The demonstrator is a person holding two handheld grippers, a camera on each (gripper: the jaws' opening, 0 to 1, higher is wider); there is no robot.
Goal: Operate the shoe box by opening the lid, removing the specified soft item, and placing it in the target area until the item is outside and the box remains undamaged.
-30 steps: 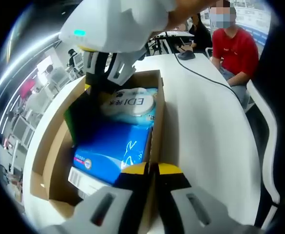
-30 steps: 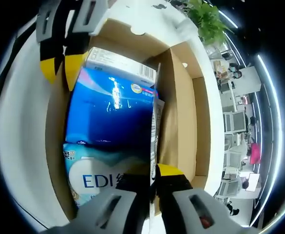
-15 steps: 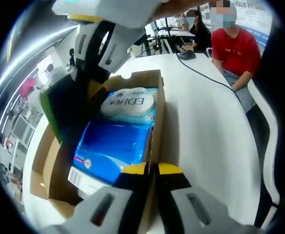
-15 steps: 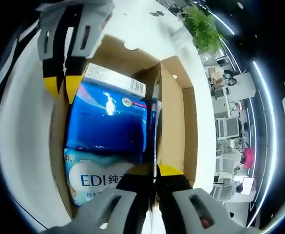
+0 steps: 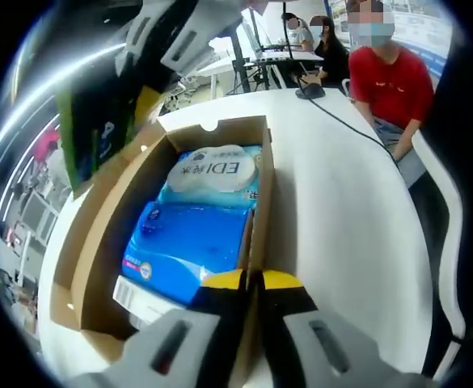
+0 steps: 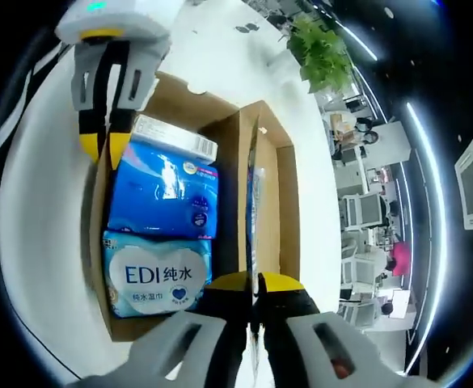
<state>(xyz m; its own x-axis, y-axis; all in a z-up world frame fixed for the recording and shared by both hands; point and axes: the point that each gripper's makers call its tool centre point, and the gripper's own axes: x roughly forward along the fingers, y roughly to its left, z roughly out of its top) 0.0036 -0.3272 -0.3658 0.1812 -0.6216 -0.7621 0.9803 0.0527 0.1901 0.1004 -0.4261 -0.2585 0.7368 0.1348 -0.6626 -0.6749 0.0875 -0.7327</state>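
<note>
So my right gripper (image 6: 252, 284) has its jaws pinched on a thin dark-green pack (image 6: 253, 198), held edge-on above the box (image 6: 289, 202); from the left gripper view that same pack (image 5: 99, 133) hangs up over the box's left wall, clear of the contents, with the right gripper (image 5: 159, 61) clamped on its top; my left gripper (image 5: 251, 281) has its jaws squeezed onto the box wall (image 5: 256, 218), and in the right gripper view I can see it (image 6: 103, 145) sitting at the far edge of the box; inside, a blue pack (image 5: 187, 246) lies just beside a white EDI wipes pack (image 5: 212, 171), touching; box sits lidless on a white table (image 5: 341, 210); person in a red shirt (image 5: 390, 81) at the far side.
</note>
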